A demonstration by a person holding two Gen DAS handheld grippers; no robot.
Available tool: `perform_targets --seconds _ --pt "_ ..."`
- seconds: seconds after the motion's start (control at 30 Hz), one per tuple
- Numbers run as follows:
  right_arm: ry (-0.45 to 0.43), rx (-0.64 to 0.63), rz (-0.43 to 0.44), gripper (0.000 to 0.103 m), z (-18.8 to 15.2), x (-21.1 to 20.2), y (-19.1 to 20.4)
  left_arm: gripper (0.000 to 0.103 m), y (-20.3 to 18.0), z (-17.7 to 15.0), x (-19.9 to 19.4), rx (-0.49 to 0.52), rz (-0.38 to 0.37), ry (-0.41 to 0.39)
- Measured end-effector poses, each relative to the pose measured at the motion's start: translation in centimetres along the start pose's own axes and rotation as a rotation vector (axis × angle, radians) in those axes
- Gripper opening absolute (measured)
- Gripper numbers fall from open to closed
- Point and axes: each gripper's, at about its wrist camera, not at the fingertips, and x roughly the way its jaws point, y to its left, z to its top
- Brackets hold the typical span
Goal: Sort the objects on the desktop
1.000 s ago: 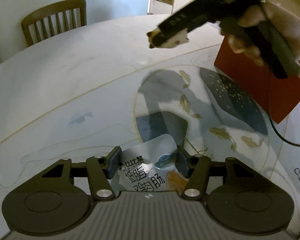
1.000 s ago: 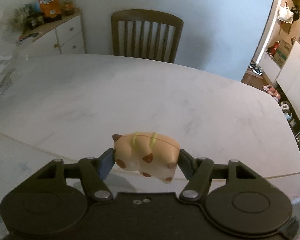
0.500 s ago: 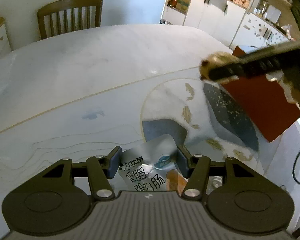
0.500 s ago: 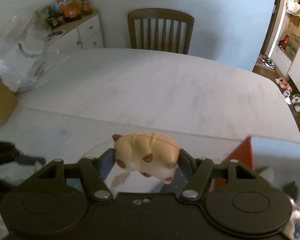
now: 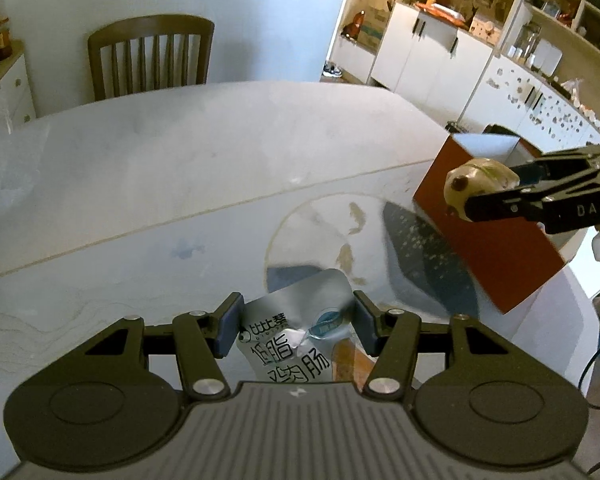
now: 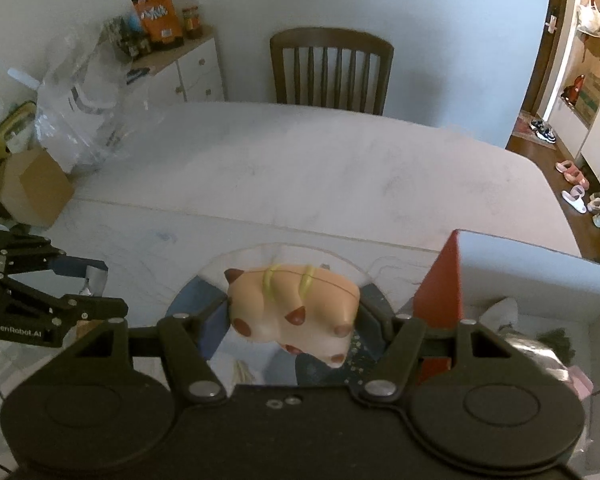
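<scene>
- The left gripper (image 5: 296, 326) is clamping a silver snack packet (image 5: 294, 338) between its two fingers, which are pressing on the packet's sides.
- The packet is sitting low over the table (image 5: 180, 168), and its upper edge is overlapping the round printed mat (image 5: 340, 232) lying on the tabletop. Whether it is touching the surface cannot be told.
- The right gripper (image 6: 294, 312) is squeezing a small cream toy animal (image 6: 296, 308) with brown spots and two yellow stripes, one finger pressing on each side of it.
- In the left wrist view the toy (image 5: 476, 186) is hanging in the air in front of the red box (image 5: 488, 248), near that box's open top, with the right gripper (image 5: 488, 188) reaching in from the right edge.
- The red box is standing on the table at the right rim of the mat; in the right wrist view its red corner (image 6: 444, 280) and pale inner wall are showing just right of the toy, with blurred things lying inside.
- In the right wrist view the left gripper (image 6: 96, 292) is showing at the left edge, well apart from the toy.
- A wooden chair (image 6: 332, 68) is standing at the far side of the table, and a clear plastic bag (image 6: 88, 108) is lying at the table's far left corner.
</scene>
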Motion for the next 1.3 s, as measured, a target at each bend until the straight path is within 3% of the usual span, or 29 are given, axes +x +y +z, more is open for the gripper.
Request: perform_targets --seconds 0.37,0.73,1.3 --pt "-0.072 0.018 0.005 0.067 -0.5 -4.0 -2.2 0.057 -3.6 2.6 -2.8 0.026 -0.024 -0.054" --pt "-0.096 0.058 -0.021 0.067 -2.5 -6.6 -7.3 0.057 -8.6 6.5 -3.1 0.033 -0.073 -0.065" --pt "-0.104 0.080 -0.072 0.067 -5.0 -8.8 -15.7 0.057 -19.8 9.6 2.3 0.150 -0.124 -0.058"
